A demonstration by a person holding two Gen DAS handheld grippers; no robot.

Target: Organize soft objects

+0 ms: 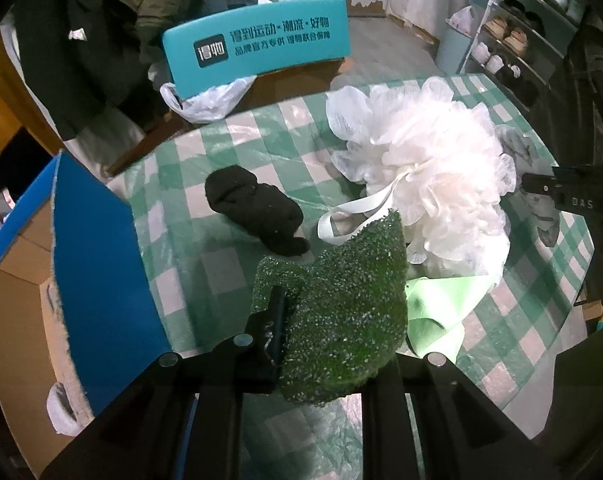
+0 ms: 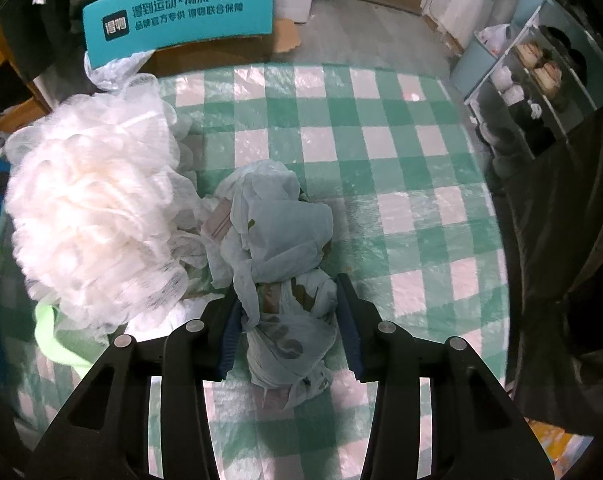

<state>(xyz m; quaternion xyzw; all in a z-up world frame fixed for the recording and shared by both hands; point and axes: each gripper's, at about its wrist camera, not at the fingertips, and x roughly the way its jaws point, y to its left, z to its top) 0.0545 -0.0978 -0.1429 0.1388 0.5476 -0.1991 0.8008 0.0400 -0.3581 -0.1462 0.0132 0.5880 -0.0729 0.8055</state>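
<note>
Green scouring pad [image 1: 341,320] is clamped in the left gripper [image 1: 297,320] and held above the checked table [image 1: 221,272], beside the open cardboard box [image 1: 25,300], presumably its destination. The right gripper [image 2: 289,320] stands wide, its jaws bracketing the crumpled pale cloth bundle [image 2: 277,240] on the table without visibly squeezing it. Only the left view shows the black rolled sock [image 1: 253,208]; both show the white bath pouf [image 2: 97,216] and the light green cloth [image 1: 437,312].

Green scouring sponge [image 1: 341,320] raised, bent; black rolled sock [image 1: 257,208] flat on worktop; white mesh pouf [image 1: 429,168] beside crumpled pale cloth [image 2: 277,224]
</note>
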